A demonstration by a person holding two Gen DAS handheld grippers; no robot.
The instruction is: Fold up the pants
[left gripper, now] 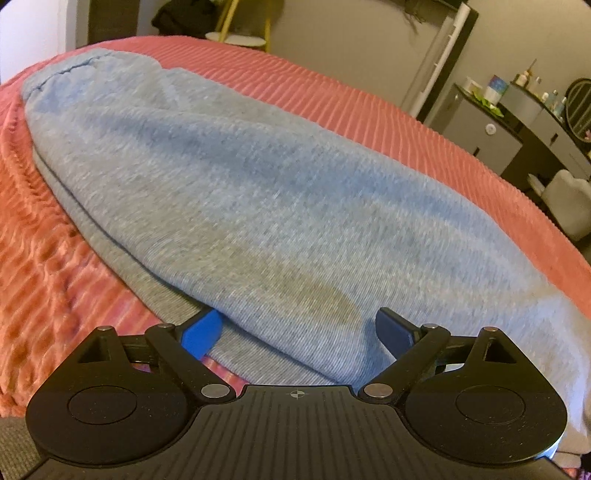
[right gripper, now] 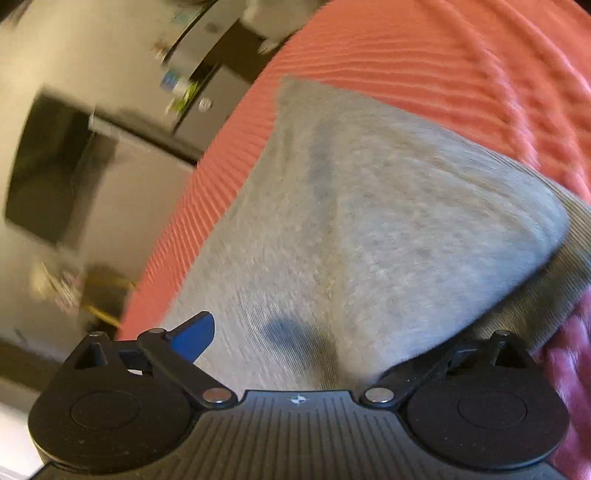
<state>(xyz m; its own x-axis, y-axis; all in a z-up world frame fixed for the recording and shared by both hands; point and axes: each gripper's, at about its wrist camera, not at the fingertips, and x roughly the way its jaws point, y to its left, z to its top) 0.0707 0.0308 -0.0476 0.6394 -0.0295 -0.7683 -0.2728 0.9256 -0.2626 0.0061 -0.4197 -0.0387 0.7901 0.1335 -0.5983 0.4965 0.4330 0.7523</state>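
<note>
Grey pants [left gripper: 258,192] lay folded lengthwise on a coral ribbed bedspread [left gripper: 369,92].

The left gripper [left gripper: 299,328] had its jaws spread wide around the near fabric edge, clamping nothing. The right gripper [right gripper: 295,343] also stood wide open, one finger hidden under cloth. A dark dresser [left gripper: 517,122] with bottles stood against the grey wall [left gripper: 351,33].

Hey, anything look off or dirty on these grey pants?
Yes. The grey pants carry a yellowish-brown stain near the left gripper, and a dark spot shows near the right gripper.
</note>
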